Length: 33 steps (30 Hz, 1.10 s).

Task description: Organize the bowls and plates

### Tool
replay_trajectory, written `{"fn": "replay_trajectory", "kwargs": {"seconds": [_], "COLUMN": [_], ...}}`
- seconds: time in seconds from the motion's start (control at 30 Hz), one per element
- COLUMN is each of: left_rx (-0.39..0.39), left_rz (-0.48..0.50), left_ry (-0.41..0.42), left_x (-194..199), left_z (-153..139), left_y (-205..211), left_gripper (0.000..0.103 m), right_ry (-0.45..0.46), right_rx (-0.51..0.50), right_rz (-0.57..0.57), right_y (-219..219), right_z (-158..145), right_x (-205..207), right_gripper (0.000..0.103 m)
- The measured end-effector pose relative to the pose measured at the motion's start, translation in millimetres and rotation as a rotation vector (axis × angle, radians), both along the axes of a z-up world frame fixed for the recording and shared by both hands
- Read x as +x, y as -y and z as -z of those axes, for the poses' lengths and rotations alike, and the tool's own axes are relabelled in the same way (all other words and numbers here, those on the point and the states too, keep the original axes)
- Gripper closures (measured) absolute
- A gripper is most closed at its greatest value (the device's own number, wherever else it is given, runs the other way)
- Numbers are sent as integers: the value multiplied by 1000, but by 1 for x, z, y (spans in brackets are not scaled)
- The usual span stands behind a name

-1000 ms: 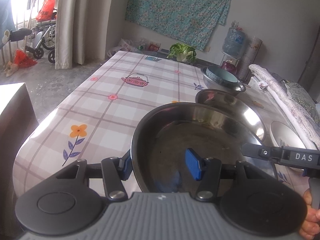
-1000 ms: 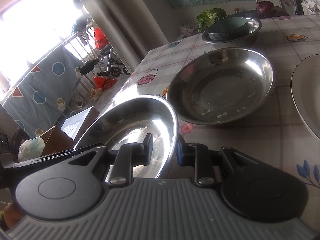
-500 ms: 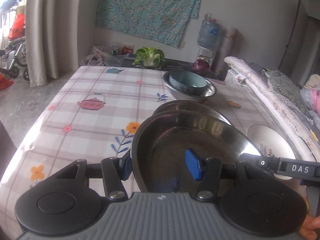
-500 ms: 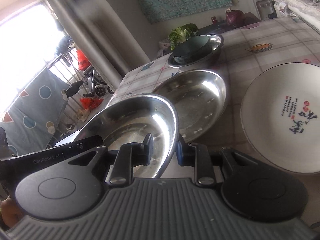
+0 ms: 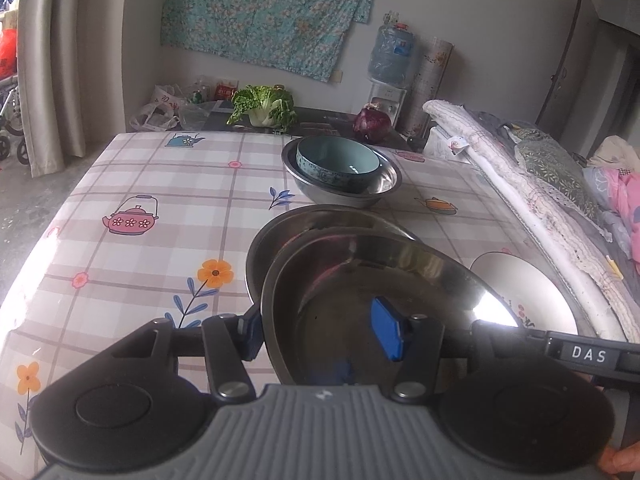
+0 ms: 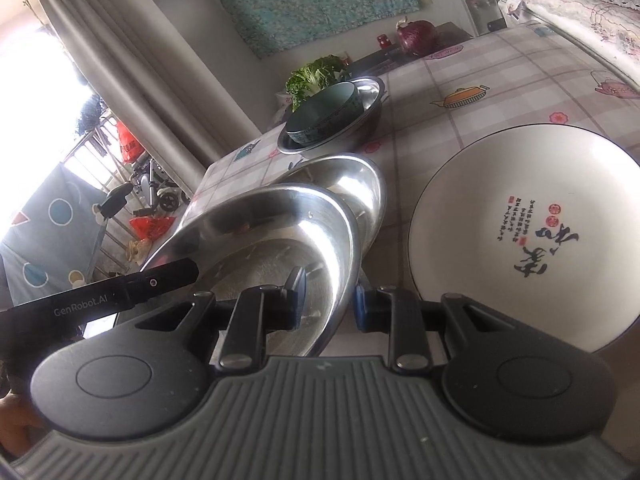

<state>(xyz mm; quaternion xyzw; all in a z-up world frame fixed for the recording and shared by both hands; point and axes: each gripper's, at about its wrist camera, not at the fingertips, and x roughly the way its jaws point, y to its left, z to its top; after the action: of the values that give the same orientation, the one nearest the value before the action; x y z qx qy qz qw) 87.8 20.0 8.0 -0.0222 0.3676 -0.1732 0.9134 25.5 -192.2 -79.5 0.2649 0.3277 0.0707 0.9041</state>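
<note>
- Presently, a shallow steel basin [image 5: 360, 280], shiny and faintly smudged, filled lower centre frame, overlapping a second steel basin [image 5: 320, 216].
- Left gripper [image 5: 320, 332] and right gripper [image 6: 328, 300] each clamped its rim.

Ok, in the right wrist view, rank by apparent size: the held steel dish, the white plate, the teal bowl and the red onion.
1 and 2. Held steel dish and white plate: look alike, and both sit close to the camera, so unranked.
3. Teal bowl, farther off.
4. Red onion, smallest and farthest.
</note>
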Motion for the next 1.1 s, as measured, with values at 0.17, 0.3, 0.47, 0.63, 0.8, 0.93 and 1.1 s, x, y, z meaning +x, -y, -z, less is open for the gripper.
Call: {"fn": "replay_trajectory", "kwargs": {"seconds": [0.17, 0.3, 0.47, 0.63, 0.8, 0.93, 1.1], "left_rx": [6, 6, 3, 3, -2, -8, -14], "left_rz": [-4, -8, -12, -16, -20, -18, -9], "left_ry": [-9, -24, -43, -58, -74, -86, -102], "left_x": [6, 12, 16, 22, 28, 30, 35], "left_z": [2, 8, 14, 19, 23, 27, 30], "left_y": [0, -1, -1, 0, 0, 0, -1], "left_gripper": [47, 47, 47, 46, 46, 46, 46], "right_ry": [-15, -26, -38, -46, -46, -46, -43], "right_rx": [-1, -5, -7, -11, -19, -23, -29], "right_rz": [-1, -4, 0, 2, 2, 7, 19], "right_y": [-4, -7, -6, -6, -5, -5, -6], "right_z": [2, 4, 8, 9, 10, 10, 9], "right_x": [7, 10, 15, 19, 25, 29, 33], "right_gripper": [78, 77, 77, 75, 74, 74, 74]}}
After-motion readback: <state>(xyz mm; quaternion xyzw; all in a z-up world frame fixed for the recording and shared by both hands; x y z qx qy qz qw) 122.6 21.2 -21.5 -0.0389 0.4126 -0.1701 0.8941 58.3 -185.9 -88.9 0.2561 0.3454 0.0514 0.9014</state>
